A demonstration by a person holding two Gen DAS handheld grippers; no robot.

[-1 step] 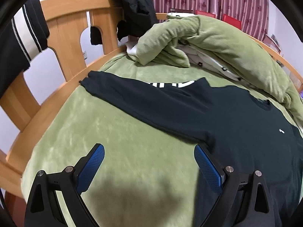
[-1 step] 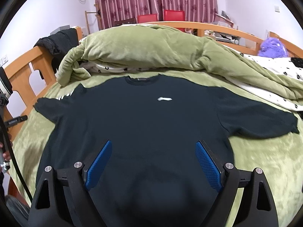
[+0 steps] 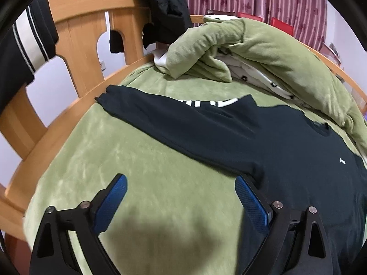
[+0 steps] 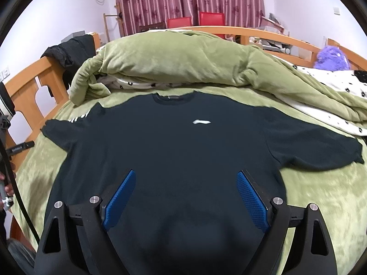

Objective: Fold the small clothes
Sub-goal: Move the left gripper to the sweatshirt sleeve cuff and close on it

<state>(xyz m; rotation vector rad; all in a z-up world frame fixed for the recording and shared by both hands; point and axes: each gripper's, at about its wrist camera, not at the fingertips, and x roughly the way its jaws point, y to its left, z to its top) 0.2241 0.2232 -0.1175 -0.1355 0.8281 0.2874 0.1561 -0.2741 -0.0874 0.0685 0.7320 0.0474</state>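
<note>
A dark navy T-shirt (image 4: pixel 183 151) lies flat, front up, on the green bed cover, sleeves spread, a small white logo (image 4: pixel 201 122) on the chest. My right gripper (image 4: pixel 185 178) is open and empty above the shirt's lower middle. My left gripper (image 3: pixel 181 181) is open and empty over the green cover beside the shirt's left side, its right finger (image 3: pixel 251 198) at the shirt's edge below the left sleeve (image 3: pixel 160 112). The shirt also shows in the left wrist view (image 3: pixel 286 151).
A bunched green duvet (image 4: pixel 183 61) with white patterned lining lies behind the collar. A wooden bed frame (image 3: pixel 87 29) with dark clothes hung on it (image 3: pixel 165 6) runs along the left. A purple plush toy (image 4: pixel 330 57) sits far right. Curtains and red chairs stand behind.
</note>
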